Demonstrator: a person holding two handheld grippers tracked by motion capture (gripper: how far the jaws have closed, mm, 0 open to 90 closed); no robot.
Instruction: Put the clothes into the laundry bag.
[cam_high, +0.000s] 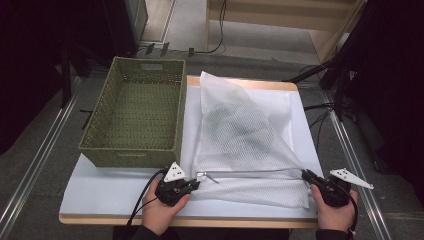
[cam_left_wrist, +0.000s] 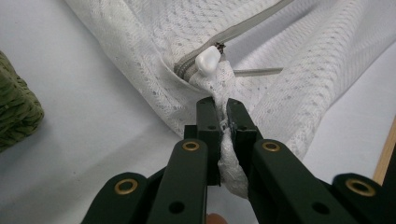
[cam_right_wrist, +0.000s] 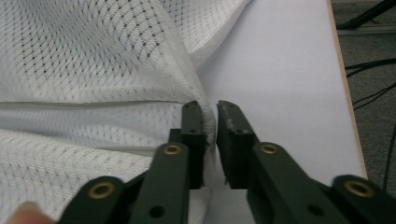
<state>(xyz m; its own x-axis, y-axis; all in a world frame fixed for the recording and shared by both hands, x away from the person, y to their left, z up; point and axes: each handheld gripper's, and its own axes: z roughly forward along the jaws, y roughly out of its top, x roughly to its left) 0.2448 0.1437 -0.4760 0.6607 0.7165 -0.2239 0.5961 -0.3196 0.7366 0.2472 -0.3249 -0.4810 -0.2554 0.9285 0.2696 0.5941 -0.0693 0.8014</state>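
A white mesh laundry bag (cam_high: 227, 100) lies on the white table (cam_high: 115, 192), with something dark (cam_high: 246, 129) showing through its netting. Its zipper (cam_high: 250, 172) runs taut along the near side between my two grippers. My left gripper (cam_high: 196, 184) is shut on the bag's left corner. In the left gripper view the jaws (cam_left_wrist: 223, 109) pinch bunched mesh just below the white zipper pull (cam_left_wrist: 208, 60). My right gripper (cam_high: 305, 174) holds the bag's right corner. In the right gripper view the mesh (cam_right_wrist: 93, 56) edge sits pinched between the nearly closed jaws (cam_right_wrist: 210, 109).
An empty green woven basket (cam_high: 132, 150) stands on the table's left half, close beside the bag; its corner (cam_left_wrist: 16, 112) shows in the left gripper view. Bare table lies in front of the basket. The table's right edge (cam_right_wrist: 343, 70) is near my right gripper, with floor cables beyond.
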